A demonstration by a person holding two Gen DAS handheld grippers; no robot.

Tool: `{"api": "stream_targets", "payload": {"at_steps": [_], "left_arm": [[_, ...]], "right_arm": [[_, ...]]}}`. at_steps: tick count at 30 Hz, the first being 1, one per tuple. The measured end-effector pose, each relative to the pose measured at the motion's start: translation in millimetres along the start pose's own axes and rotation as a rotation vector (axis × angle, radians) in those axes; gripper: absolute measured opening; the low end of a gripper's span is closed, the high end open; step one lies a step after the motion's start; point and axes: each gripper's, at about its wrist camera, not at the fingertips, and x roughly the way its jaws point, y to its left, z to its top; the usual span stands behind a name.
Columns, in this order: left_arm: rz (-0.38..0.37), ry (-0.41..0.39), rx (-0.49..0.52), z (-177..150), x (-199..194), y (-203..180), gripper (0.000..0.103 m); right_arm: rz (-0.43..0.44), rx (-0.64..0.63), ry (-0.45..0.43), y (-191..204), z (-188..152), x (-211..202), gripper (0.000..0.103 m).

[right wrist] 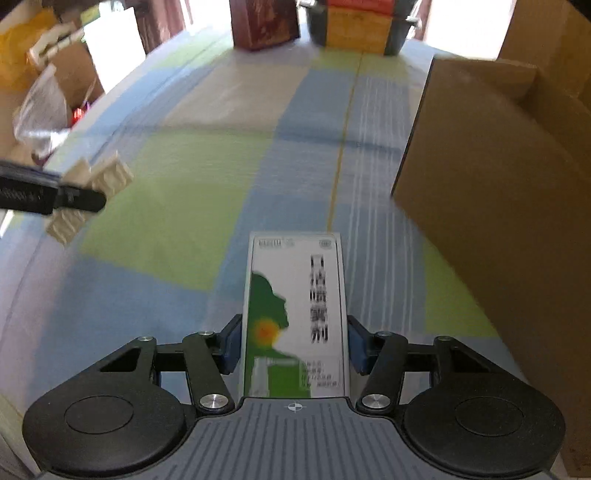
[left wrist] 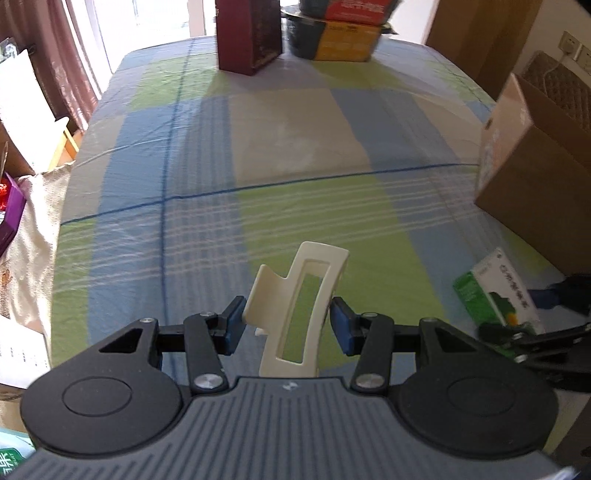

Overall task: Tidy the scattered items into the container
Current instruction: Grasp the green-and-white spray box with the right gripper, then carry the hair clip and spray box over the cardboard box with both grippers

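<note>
We see the desk [left wrist: 295, 147], covered by a blue, green and grey plaid cloth, with a broad bare stretch running from both grippers to the far edge, where a dark red rectangular box [left wrist: 249, 35] stands beside a yellow and red stack of cartons [left wrist: 349, 33]. Along the right edge stands the open brown cardboard box [left wrist: 535, 166], the container, its near wall close to the right gripper's path; in the right wrist view this wall [right wrist: 480, 203] fills the right side. Off the left edge lie cloth and papers. Our left gripper [left wrist: 286, 321] points forward and level over the desk, its blue pads [left wrist: 232, 325] clamped on a cream plastic hair claw clip [left wrist: 299, 306], which is held clear of the cloth. Our right gripper [right wrist: 293, 343] also points forward, closed on a white and green printed carton [right wrist: 295, 306] held flat along its fingers. In the right wrist view the left gripper appears at far left with the clip [right wrist: 92, 184], well apart from the cardboard box.
</note>
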Motion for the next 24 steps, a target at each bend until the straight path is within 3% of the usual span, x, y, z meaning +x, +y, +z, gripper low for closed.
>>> {"api": "stream_targets", "payload": {"at_steps": [6,10,18,24], "left_arm": [[-0.022,0.022,0.041,-9.7,-1.4,-33.8,0.044],[-0.054,0.037,0.089,-15.8,-1.7,-67.8,0.044],[-0.203,-0.006,0.156,-12.0,-27.4,-154.9,0.044],[-0.281,-0.114,0.250,37.7,-60.6,-216.3,0.044]], "right_arm": [[0.059,0.029,0.043,-15.0,-41.8,-25.7,0.058],[0.144,0.206,0.103,-48.3,-71.8,-51.4,0.058],[0.210,0.443,-0.063,-118.6,-87.5,-137.4,0.058],[0.204,0.584,-0.234,-170.8,-83.0,-196.7,0.058]]}}
